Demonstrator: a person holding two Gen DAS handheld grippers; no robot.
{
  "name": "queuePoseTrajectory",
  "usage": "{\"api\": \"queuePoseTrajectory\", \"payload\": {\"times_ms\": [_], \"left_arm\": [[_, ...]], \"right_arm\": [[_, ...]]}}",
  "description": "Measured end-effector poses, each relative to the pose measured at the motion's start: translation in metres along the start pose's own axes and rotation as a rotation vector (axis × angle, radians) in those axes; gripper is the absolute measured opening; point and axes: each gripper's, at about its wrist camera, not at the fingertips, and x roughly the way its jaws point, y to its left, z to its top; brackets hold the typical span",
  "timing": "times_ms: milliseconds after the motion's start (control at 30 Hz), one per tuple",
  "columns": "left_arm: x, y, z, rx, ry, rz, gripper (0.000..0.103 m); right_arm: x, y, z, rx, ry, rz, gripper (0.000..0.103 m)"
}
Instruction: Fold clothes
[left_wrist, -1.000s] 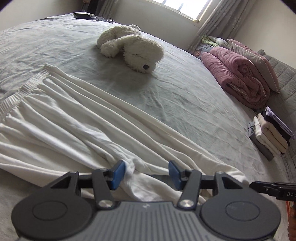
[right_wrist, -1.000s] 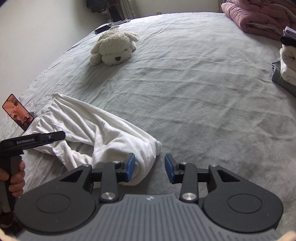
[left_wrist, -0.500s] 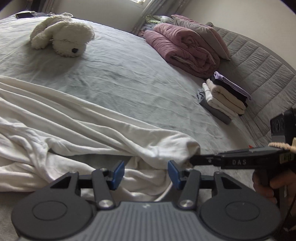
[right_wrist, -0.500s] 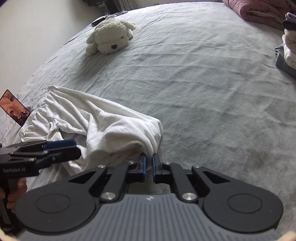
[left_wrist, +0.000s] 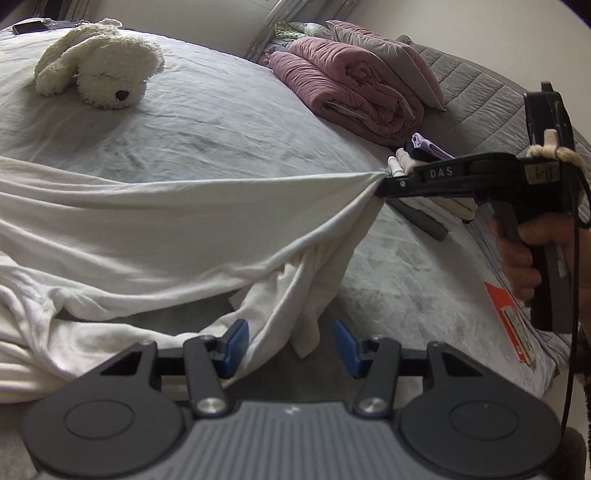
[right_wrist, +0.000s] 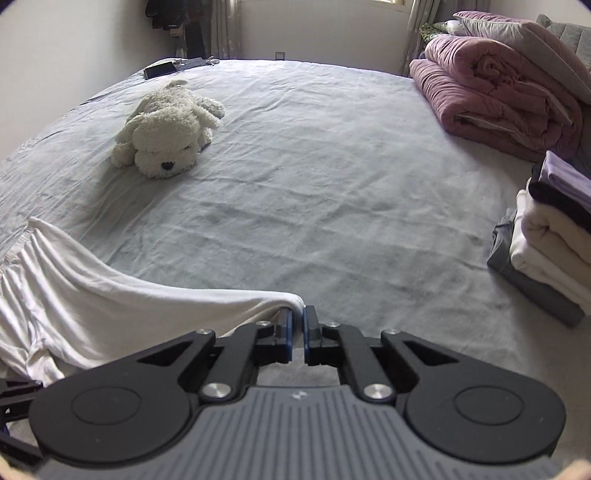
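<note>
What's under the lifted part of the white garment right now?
Under the raised garment, held up by the right claw, a patch of grey bed and more bunched white cloth show. Further in, the sagging fabric covers whatever is there.

Plush dog (right_wrist: 168, 134), pink quilt (right_wrist: 495, 99) on bed (right_wrist: 332, 192)

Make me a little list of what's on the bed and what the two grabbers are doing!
bed: grey sheet
garment: white garment, one corner lifted
right gripper: shut on that corner
left gripper: open, hanging cloth between its blue pads
toy: white plush dog, lying beyond the garment
folded pile: stack of folded clothes at the right
bedding: pink quilt, rolled, far right
</note>
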Motion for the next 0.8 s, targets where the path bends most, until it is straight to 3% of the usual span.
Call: {"api": "queuePoseTrajectory", "payload": {"times_ms": [367,633,800], "left_arm": [[0.012,0.007,0.006,-0.037,0.013,0.011,0.052],[0.015,0.009,0.006,-0.041,0.012,0.017,0.051],[0.013,0.013,0.009,-0.050,-0.001,0.007,0.051]], "right_arm": [[0.061,0.004,0.048,-0.023,-0.031,-0.108,0.006],[0.094,0.005,0.071,0.021,-0.059,-0.112,0.006],[0.115,0.008,0.066,0.032,-0.023,-0.086,0.009]]}}
